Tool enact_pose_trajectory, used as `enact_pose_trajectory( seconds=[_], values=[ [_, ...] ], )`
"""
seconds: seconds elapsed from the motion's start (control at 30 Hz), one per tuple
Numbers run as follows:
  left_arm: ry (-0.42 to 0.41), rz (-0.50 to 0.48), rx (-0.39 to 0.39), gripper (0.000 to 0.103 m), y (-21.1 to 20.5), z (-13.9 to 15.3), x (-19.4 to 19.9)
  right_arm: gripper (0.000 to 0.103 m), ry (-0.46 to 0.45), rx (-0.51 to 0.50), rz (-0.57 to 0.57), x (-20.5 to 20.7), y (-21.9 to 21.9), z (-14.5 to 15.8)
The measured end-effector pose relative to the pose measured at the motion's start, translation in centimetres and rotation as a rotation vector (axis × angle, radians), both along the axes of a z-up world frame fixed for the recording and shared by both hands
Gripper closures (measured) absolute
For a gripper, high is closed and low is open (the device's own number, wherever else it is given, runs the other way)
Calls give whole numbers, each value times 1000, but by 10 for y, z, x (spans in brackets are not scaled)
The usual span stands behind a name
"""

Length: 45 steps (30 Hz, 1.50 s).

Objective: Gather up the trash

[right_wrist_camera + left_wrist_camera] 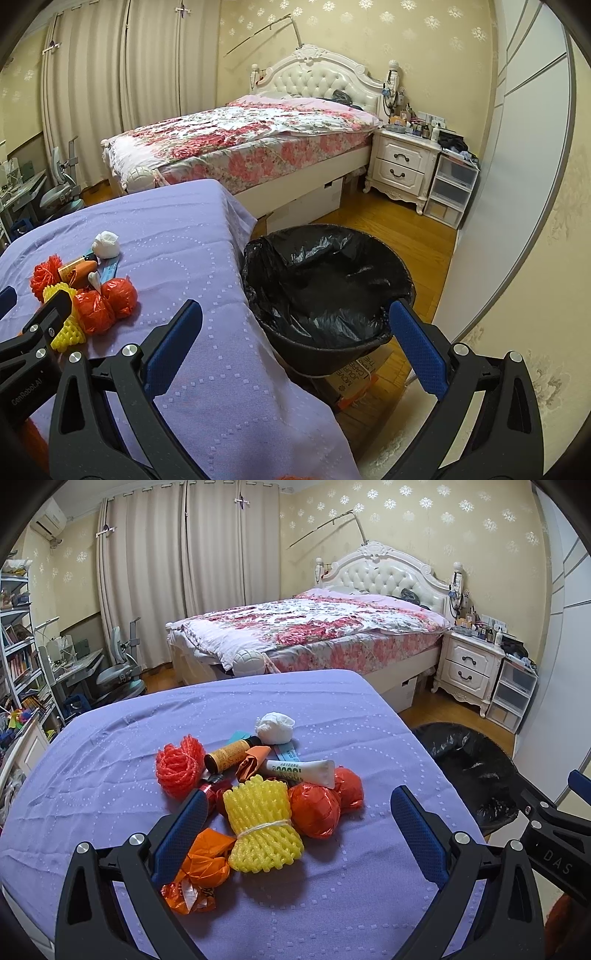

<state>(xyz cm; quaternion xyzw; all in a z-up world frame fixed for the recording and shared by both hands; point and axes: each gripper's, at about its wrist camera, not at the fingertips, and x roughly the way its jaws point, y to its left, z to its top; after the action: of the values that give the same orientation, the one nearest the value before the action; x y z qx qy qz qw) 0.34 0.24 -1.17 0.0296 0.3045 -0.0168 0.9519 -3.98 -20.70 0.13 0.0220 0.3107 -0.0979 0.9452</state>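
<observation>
The left gripper is being held with its jaws wide apart over the trash pile on the purple cloth, the yellow foam net lying between its fingers. The right gripper is being held equally spread and empty, with the black-lined bin at its 12 o'clock and the pile at 10 o'clock.

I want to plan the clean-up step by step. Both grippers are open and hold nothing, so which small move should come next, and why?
Probably lower the left gripper onto the yellow foam net and close. Its open jaws already stand on either side of that piece, the nearest of the pile, and nothing lies on top of it. The bin beside the table looks empty.
</observation>
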Motion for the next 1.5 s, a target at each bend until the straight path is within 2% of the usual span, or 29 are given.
enact_pose_trajectory(
  seconds=[1.5],
  values=[
    [8,-2,-1,7,-7,-5,1,4,-2,1,-17,-2,-7,-1]
  ],
)
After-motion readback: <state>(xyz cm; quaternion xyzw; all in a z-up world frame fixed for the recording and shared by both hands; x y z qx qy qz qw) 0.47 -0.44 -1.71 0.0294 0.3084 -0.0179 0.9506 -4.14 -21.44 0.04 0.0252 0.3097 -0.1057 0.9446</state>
